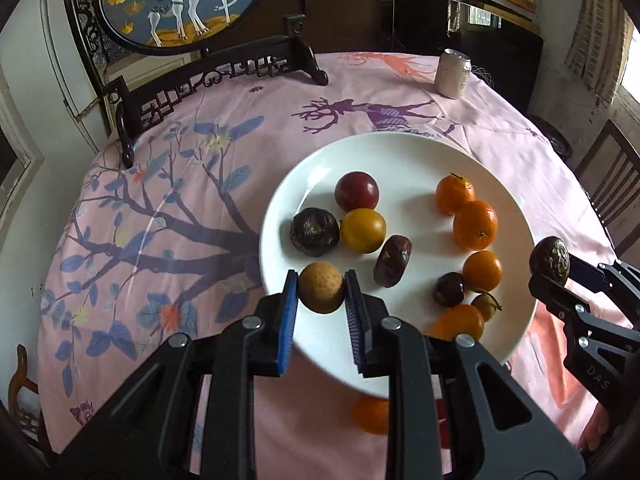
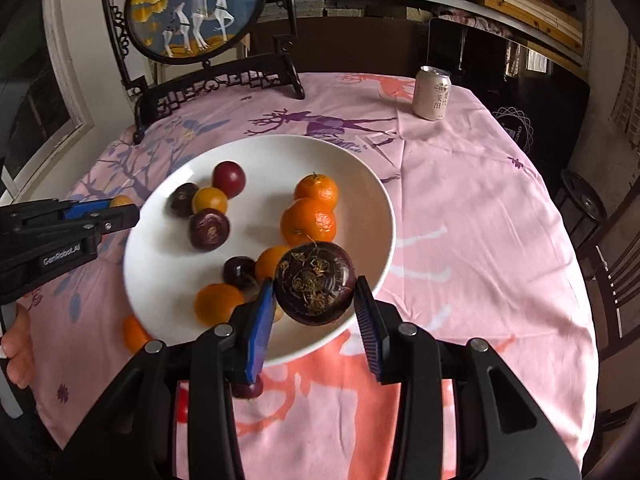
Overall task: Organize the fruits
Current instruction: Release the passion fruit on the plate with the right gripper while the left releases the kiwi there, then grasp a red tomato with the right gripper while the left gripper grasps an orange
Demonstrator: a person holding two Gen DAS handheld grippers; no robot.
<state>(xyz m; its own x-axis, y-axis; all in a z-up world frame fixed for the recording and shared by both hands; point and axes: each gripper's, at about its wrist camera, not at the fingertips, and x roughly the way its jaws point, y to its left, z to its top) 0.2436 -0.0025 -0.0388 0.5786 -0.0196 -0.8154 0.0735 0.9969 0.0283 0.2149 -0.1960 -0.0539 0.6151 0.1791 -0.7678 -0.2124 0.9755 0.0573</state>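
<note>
A white plate holds several fruits: oranges, a red plum, a yellow fruit and dark purple ones. My left gripper is shut on a tan longan above the plate's left rim; it shows in the right wrist view. My right gripper is shut on a dark purple water chestnut above the plate's near right rim, also seen in the left wrist view.
A drink can stands at the far right of the pink tablecloth. A dark wooden screen stand sits at the far left. An orange and a dark fruit lie on the cloth near the plate's front.
</note>
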